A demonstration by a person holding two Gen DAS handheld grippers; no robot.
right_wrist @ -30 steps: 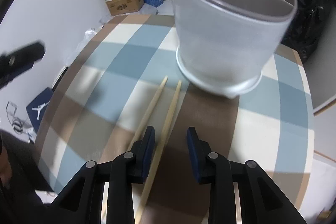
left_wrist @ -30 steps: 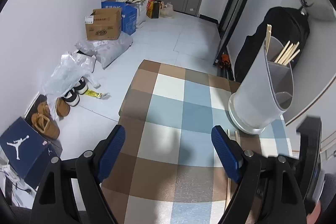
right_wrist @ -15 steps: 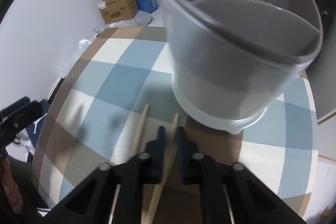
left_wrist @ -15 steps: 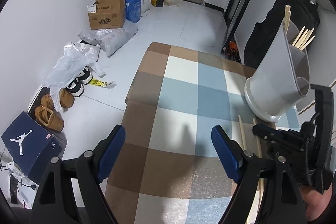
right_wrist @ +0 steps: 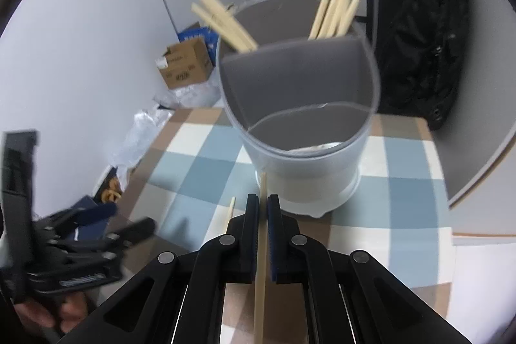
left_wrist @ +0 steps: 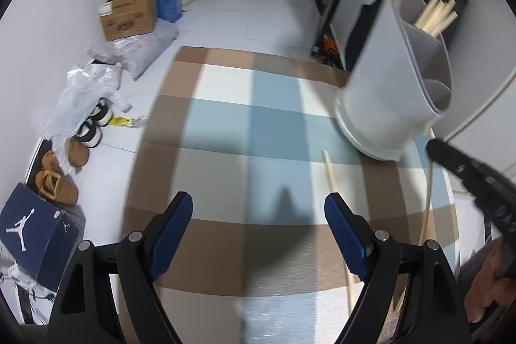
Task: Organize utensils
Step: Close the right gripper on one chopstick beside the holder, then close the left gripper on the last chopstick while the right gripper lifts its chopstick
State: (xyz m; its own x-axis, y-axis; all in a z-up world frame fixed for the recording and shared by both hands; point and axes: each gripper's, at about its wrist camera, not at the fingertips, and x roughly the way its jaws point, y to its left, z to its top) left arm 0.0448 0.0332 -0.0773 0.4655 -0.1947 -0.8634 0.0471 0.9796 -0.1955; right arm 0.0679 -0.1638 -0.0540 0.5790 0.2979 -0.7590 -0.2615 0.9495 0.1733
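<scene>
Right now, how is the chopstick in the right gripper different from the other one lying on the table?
The held chopstick is pinched between the right gripper's blue pads, while the loose chopstick lies free on the checkered tablecloth. The held chopstick's tip reaches the gray utensil holder's base; the loose chopstick's tip stops short, to its left. Both are pale, slim wooden sticks pointing toward the holder.

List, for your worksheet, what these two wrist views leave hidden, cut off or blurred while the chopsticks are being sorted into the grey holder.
- Held chopstick, right wrist view: its rear end runs off the bottom edge.
- Grey holder, right wrist view: its front wall hides the floor of the near compartment.
- Loose chopstick, right wrist view: the right gripper covers its lower part.
- Right gripper, left wrist view: blurred and cut by the right edge, so its jaws are unreadable there.
</scene>
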